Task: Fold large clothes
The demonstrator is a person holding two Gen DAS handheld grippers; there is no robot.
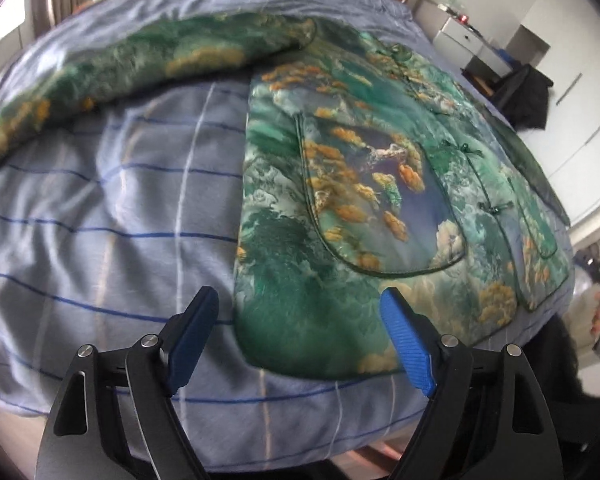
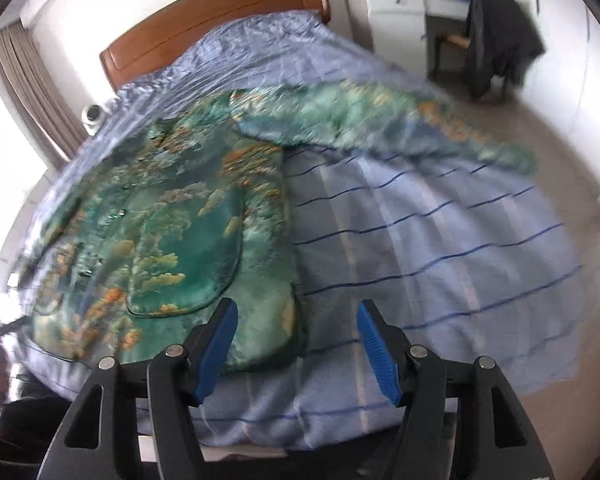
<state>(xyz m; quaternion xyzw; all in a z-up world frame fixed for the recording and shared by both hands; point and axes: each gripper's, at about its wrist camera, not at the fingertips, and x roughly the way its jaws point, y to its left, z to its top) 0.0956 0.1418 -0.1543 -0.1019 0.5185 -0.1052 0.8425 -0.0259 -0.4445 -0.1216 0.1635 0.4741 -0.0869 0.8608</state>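
One jacket, green brocade with gold and blue print, spread flat and front-up on the bed, body closed by knot buttons, both sleeves flung out sideways; left claw wide apart and empty, hovering over the hem, its right finger above the cloth and its left finger above bare sheet, so the jacket's lower left corner sits just ahead, between the tips; right claw likewise apart and empty, left finger over the jacket's lower right corner, right finger over sheet, the side edge running straight ahead between them

Looks padded and fairly thick: probably light for its bulk, soft yet springy, likely to resist a sharp crease and puff back; satin face shiny, so probably slippery under the pads, calling for a deep bite, not a fingertip pinch; best hold judged at the two hem corners, or at a cuff to bring a sleeve across first

Counted: one jacket, two sleeves, two patch pockets, two claws, one bed, one small white camera near the far edge, one dark coat draped over a chair beyond the right claw
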